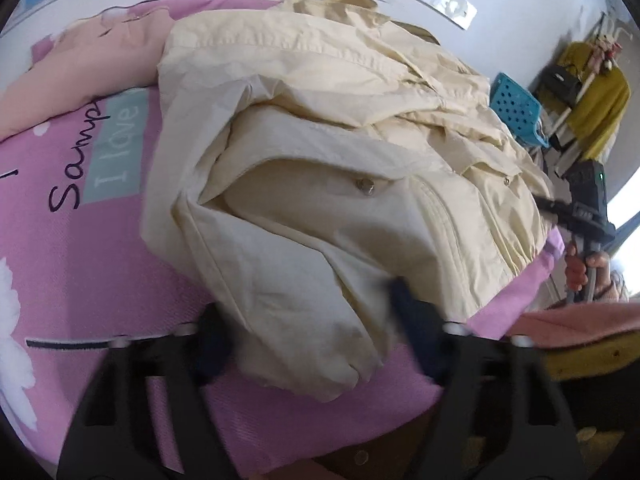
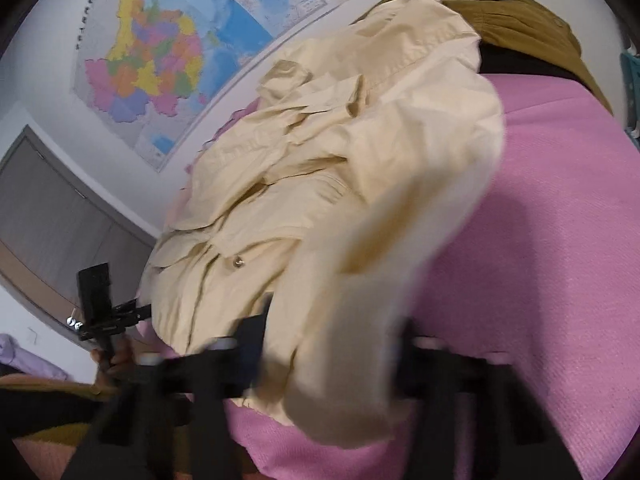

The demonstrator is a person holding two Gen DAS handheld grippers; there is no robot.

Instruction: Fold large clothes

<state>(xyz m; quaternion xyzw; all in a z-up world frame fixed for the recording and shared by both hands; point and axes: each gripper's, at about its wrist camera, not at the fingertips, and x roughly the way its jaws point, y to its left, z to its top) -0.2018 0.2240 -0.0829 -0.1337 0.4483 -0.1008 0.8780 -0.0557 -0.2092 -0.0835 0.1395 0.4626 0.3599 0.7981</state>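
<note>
A cream jacket [image 1: 320, 152] with snap buttons lies bunched on the pink bedspread [image 1: 80, 260]; it also shows in the right wrist view [image 2: 320, 168]. My left gripper [image 1: 308, 320] is open at the jacket's near hem, one finger on each side of a fold. My right gripper [image 2: 332, 344] is open, its fingers either side of a blurred hanging fold of the jacket. Each gripper shows in the other's view, at the jacket's edge: the right one [image 1: 580, 216], the left one [image 2: 104, 312].
A peach pillow [image 1: 88, 64] lies at the bed's far left. A teal perforated basket [image 1: 516, 108] and a rack with a mustard garment [image 1: 600, 108] stand by the wall. An olive garment [image 2: 512, 20] lies beyond the jacket. A map [image 2: 160, 52] hangs on the wall.
</note>
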